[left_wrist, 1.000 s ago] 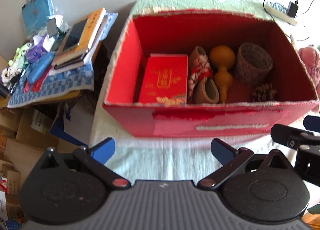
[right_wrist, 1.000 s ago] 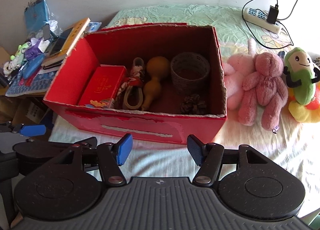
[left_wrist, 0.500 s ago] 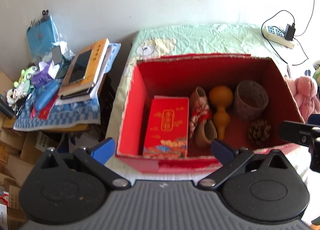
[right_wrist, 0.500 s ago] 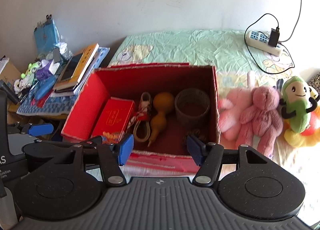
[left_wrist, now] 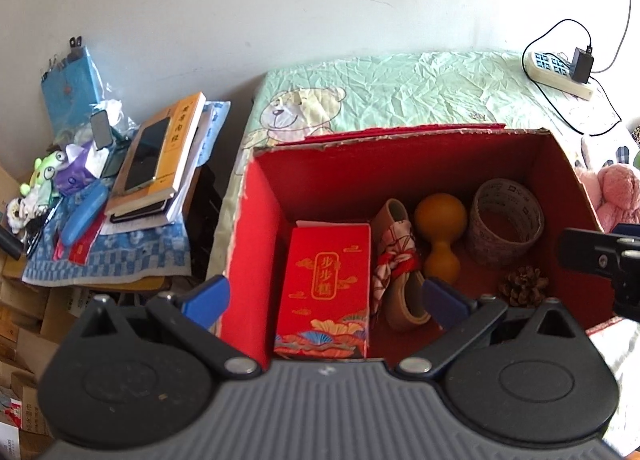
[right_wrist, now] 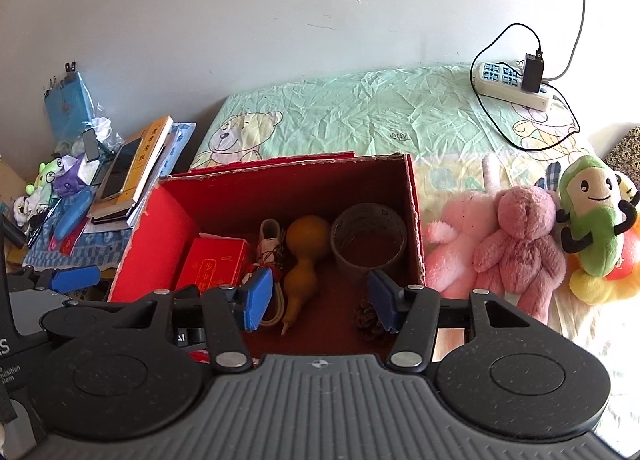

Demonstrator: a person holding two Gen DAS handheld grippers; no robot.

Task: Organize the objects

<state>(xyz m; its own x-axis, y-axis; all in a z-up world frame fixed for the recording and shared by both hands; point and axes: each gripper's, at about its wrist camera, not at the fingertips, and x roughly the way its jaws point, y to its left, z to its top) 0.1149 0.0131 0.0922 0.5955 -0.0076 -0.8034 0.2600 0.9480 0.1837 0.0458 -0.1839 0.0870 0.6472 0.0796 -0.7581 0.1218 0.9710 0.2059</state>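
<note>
An open red cardboard box (left_wrist: 256, 220) (right_wrist: 160, 236) stands on the bed. Inside lie a red packet (left_wrist: 326, 284) (right_wrist: 212, 264), a small shoe with a red-white cloth (left_wrist: 396, 260), an orange gourd (left_wrist: 440, 232) (right_wrist: 304, 256), a woven cup (left_wrist: 506, 216) (right_wrist: 370, 238) and a pine cone (left_wrist: 524, 286). My left gripper (left_wrist: 326, 298) is open and empty above the box's near left part. My right gripper (right_wrist: 320, 298) is open and empty above the box's near edge. Pink plush toys (right_wrist: 500, 244) and a green plush toy (right_wrist: 596, 216) lie right of the box.
A cluttered side table (left_wrist: 108, 260) with books, a phone and small items stands left of the bed. A power strip (right_wrist: 512, 84) with a cable lies at the bed's far right. The green bedsheet (right_wrist: 360, 116) stretches behind the box. Cardboard boxes sit at lower left.
Both grippers have risen and moved forward over the box, so I look down into it more steeply. The box contents have not moved. Both grippers stay open.
</note>
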